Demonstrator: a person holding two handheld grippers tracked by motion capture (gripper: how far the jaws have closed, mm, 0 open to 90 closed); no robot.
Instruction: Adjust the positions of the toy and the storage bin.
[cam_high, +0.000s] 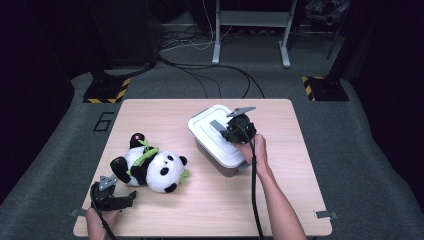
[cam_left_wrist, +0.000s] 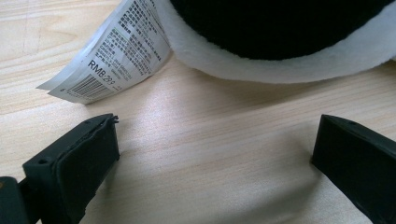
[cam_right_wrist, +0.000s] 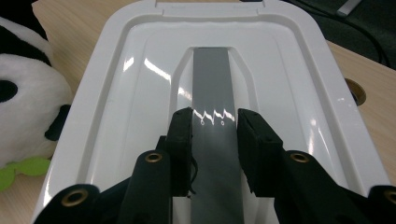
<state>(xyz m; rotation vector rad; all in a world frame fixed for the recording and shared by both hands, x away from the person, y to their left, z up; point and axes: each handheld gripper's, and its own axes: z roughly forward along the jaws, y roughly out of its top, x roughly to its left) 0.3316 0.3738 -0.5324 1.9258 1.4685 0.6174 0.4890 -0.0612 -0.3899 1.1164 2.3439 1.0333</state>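
Dark floor with loose cables lies around the light wooden table (cam_high: 210, 200), and on the table sits a box with a shiny white lid (cam_right_wrist: 116, 93) that has a flat grey handle (cam_right_wrist: 212, 84) down its middle. From the middle of the table the box sits at about 1 o'clock, and the right gripper (cam_right_wrist: 215, 123) is on top of it, its black jaws pinching the grey handle from both sides. At about 8 o'clock lies a black-and-white panda toy (cam_high: 150, 167), and the left gripper (cam_left_wrist: 210, 154) rests just at the panda's 7 o'clock with its jaws spread wide and holding nothing.

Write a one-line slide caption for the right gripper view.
Right gripper clamps the grey handle of the white bin lid, panda plush alongside.
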